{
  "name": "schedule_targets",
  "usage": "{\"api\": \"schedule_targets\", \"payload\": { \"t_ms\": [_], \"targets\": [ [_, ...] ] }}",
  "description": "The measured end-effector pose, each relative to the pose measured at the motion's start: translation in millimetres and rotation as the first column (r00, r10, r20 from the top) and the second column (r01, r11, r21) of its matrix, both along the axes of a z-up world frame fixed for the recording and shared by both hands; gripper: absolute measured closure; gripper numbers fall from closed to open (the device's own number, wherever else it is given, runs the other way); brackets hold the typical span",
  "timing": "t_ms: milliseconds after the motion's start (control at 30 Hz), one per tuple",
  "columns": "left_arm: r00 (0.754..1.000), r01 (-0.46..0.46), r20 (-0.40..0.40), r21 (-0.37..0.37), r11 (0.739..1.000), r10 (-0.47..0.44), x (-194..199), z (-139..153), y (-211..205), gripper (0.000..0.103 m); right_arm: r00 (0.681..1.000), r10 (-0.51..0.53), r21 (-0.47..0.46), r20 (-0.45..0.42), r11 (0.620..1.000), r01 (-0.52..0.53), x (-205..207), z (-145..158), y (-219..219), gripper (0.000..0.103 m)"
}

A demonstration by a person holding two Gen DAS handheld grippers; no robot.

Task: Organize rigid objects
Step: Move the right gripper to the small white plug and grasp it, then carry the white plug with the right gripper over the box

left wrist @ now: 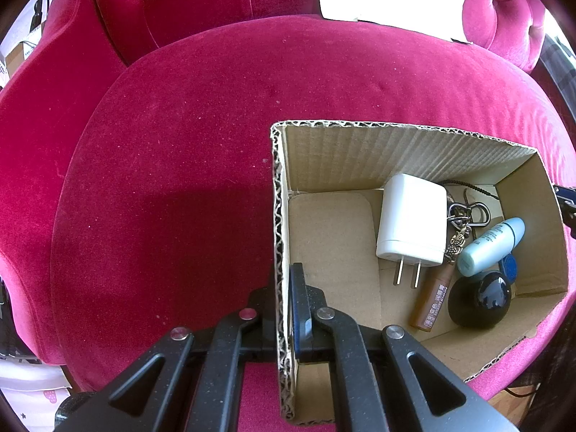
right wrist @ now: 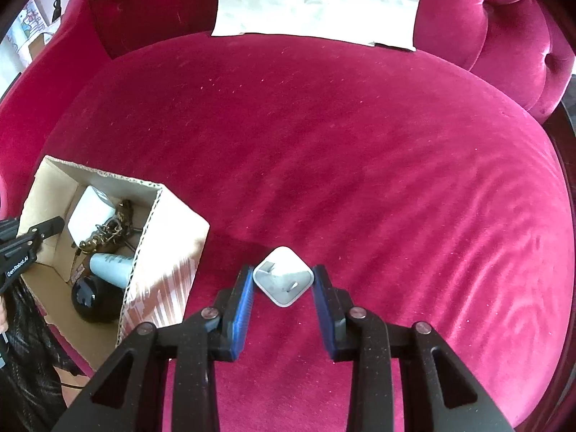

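The cardboard box point(left wrist: 424, 216) is kept steady on the red velvet seat point(left wrist: 180, 180), judged so that it does not slide while things are dropped in: its near-left wall is pinched by the left gripper point(left wrist: 288, 309), jaws closed on the corrugated edge, one blue pad inside the box and the other finger outside. Inside the box a large white plug adapter point(left wrist: 410, 219) is seen lying flat with prongs toward the camera, beside a bunch of metal rings and a charm point(left wrist: 459, 223), a pale blue bottle point(left wrist: 489, 248), a brown tube point(left wrist: 433, 298) and a glossy black round object point(left wrist: 480, 300); all are crowded to the right half, the left floor of the box is bare. The piece in hand now is a small white plug cube point(right wrist: 282, 276), left alone on the seat just right of the box, well apart from the paper sheet point(right wrist: 316, 0) at the backrest. It is set corner-on, rounded edges, grey prong face up with two short prongs showing. The right gripper point(right wrist: 282, 280) is placed straddling it, pointing steeply down; the blue pads point(right wrist: 244, 298) are seen right at the cube's left and right corners, but firm contact is not confirmed, so the jaws are counted as not yet clamped. A corner-to-corner pinch is judged slippery.
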State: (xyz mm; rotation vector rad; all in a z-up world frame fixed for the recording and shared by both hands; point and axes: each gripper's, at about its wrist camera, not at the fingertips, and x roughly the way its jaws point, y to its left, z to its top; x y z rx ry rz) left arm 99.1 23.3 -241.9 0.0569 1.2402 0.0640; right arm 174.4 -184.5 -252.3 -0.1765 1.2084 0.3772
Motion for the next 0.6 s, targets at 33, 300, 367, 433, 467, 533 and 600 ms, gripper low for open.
{"api": "schedule_targets", "payload": {
  "t_ms": [33,300,367,433,467,533,600],
  "targets": [
    [1.0,-0.001,0.0,0.0,1.0,0.001,0.0,0.1,-0.2,0.099,1.0,-0.006,0.001,-0.001,1.0,0.006,-0.3,1.1,-0.5,0.068],
    [1.0,-0.001,0.0,0.001,1.0,0.001,0.2,0.1,-0.3,0.099,0.999,-0.026,-0.002,0.034,1.0,0.026,-9.3,22.9,1.8,0.068],
    [1.0,0.0,-0.001,0.001,1.0,0.0,0.3,0.2,-0.2,0.099,0.999,-0.029,0.0,0.037,1.0,0.029,-9.9,29.8,0.7,0.068],
    [1.0,0.0,-0.001,0.002,1.0,0.0,0.3,0.1,-0.5,0.099,0.998,-0.03,-0.007,0.048,1.0,0.031,-12.4,37.1,1.0,0.068],
    [1.0,0.0,0.0,0.002,1.0,0.0,0.4,0.1,-0.4,0.099,0.998,-0.029,-0.004,0.048,1.0,0.029,-12.2,43.8,-0.9,0.068],
    [1.0,0.0,-0.001,0.002,1.0,0.0,0.2,0.1,-0.7,0.099,0.998,-0.026,-0.008,0.058,1.0,0.027,-15.9,49.9,1.2,0.068],
    [1.0,0.001,0.0,0.004,1.0,-0.001,0.6,0.5,-0.6,0.099,0.998,-0.026,-0.006,0.062,1.0,0.026,-20.1,56.9,1.9,0.068]
  ]
}}
